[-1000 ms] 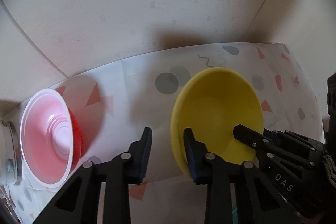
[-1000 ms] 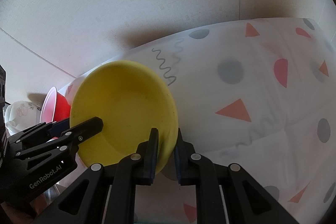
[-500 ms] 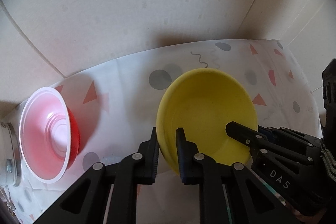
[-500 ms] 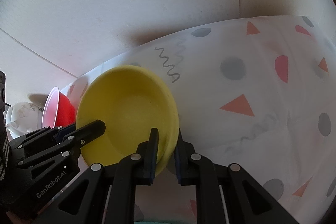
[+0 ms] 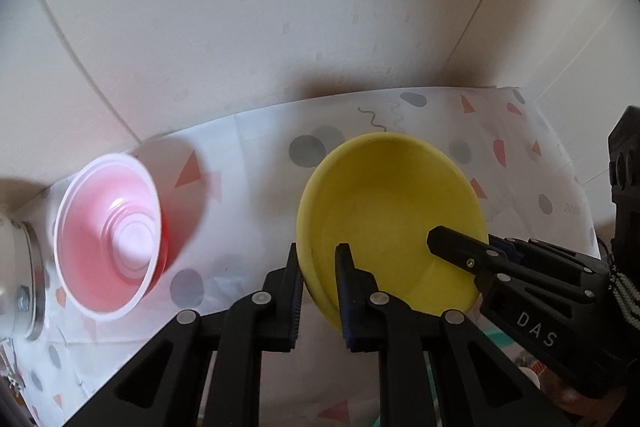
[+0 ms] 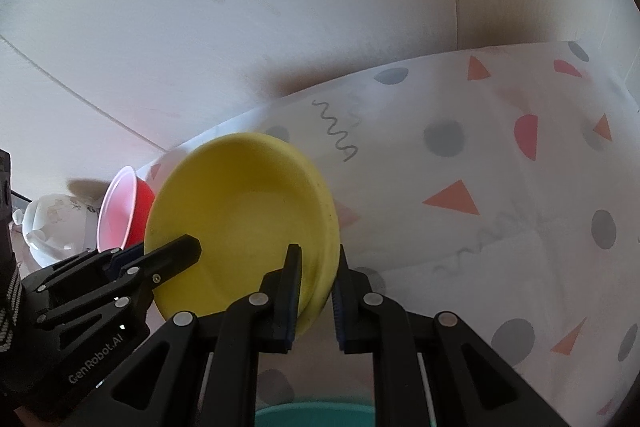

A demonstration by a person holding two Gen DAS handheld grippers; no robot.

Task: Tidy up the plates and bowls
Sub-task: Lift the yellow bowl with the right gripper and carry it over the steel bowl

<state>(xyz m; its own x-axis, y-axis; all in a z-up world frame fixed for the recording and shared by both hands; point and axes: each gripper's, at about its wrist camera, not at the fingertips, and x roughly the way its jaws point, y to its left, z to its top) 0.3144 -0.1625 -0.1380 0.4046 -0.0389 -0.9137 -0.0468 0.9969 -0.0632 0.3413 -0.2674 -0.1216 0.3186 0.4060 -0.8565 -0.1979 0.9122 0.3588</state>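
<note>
A yellow bowl (image 5: 384, 211) hangs tilted a little above the patterned tablecloth (image 5: 248, 163), held from both sides. My left gripper (image 5: 320, 259) is shut on its left rim, one pad inside and one outside. In the right wrist view my right gripper (image 6: 318, 259) is shut on the bowl's (image 6: 248, 211) right rim the same way. Each gripper shows in the other's view, with a finger (image 5: 452, 247) and a finger (image 6: 176, 255) reaching inside the bowl. A red bowl with a white inside (image 5: 108, 235) stands on the cloth to the left, apart from both grippers.
A beige wall (image 5: 280, 7) runs close behind the table. A metal-rimmed container (image 5: 20, 275) and a white dish (image 6: 52, 223) stand at the far left beyond the red bowl (image 6: 120, 211). A teal rim (image 6: 312, 415) shows under my right gripper.
My left gripper, open around the bowl's rim a second ago, has shut on it. Both grippers have since risen slightly with the bowl. The red bowl has not moved.
</note>
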